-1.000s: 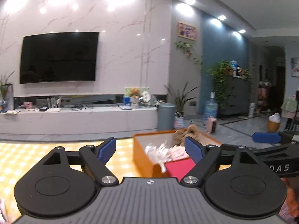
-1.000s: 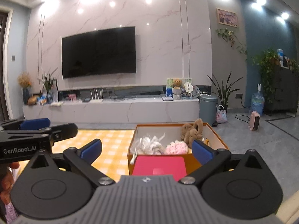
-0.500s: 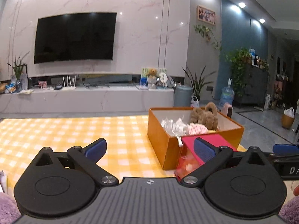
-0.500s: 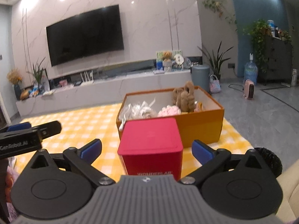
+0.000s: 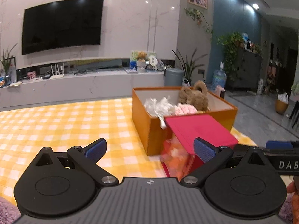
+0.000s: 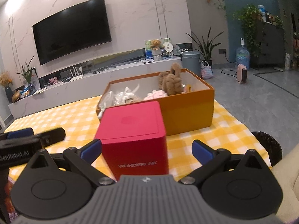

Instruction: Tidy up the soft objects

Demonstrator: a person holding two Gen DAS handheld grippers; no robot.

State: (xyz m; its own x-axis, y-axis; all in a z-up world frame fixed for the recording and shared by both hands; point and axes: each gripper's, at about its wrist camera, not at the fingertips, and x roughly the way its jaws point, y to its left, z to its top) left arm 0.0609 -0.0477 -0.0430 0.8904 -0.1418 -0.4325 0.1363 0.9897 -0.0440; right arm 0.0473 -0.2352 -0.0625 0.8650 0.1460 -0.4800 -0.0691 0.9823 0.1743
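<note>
**Orange box part-filled, both grippers free**

Orange card forms the box [image 6: 188,110], which sits on the yellow checked cloth [image 5: 56,123] at the far right of the table. Inside lie the soft things: a brown plush [image 6: 171,81] standing against the far wall, a pink fluffy piece [image 6: 157,94] near it, and a white bundle [image 5: 158,106] at the left end, a strand of it hanging over the near rim. A red cube [image 6: 134,130] stands just in front of the box, touching or nearly so.

The left gripper [image 5: 149,150] hovers over bare cloth, jaws spread wide and holding nothing. The right gripper [image 6: 146,150] is likewise spread and empty, with the cube between its fingers but not clasped.

Judging by this, the step in hand is an approach: several soft items are already stowed. A purple fuzzy edge [image 5: 7,211] shows at the near corner; it may be next. That would call for turning down and near, then closing gently on the pile.
</note>
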